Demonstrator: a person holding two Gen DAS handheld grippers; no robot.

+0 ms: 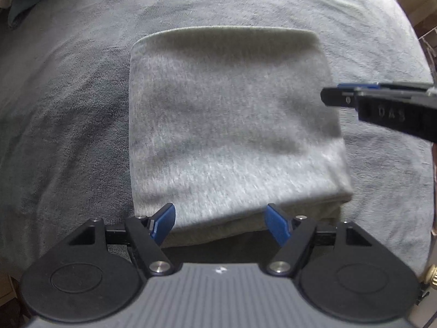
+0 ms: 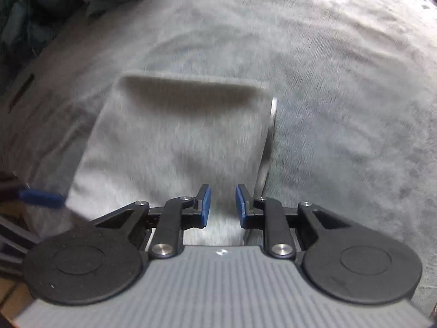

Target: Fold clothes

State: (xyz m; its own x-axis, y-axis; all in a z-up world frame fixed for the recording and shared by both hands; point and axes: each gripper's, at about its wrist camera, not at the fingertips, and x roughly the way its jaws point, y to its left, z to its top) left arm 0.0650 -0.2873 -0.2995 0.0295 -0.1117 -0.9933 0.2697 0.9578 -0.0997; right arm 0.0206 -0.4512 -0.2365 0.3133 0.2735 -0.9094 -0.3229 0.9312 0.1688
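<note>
Grippers are hovering over a folded grey garment (image 1: 235, 125) lying flat on the grey blanket (image 1: 68, 95): left gripper (image 1: 220, 225) spread wide and empty, right gripper (image 2: 223, 206) narrowed, pinching nothing. Gripping both near corners evenly should be keeping the next fold square.

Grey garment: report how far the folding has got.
Done: the grey garment lies as a compact folded rectangle on the grey blanket, with stacked layers showing along its near edge. In hand: nothing. The left gripper is open above that edge; the right gripper stands narrowly open with nothing between its pads. Left: the dark clothes heaped at the far corner look unfolded.
</note>
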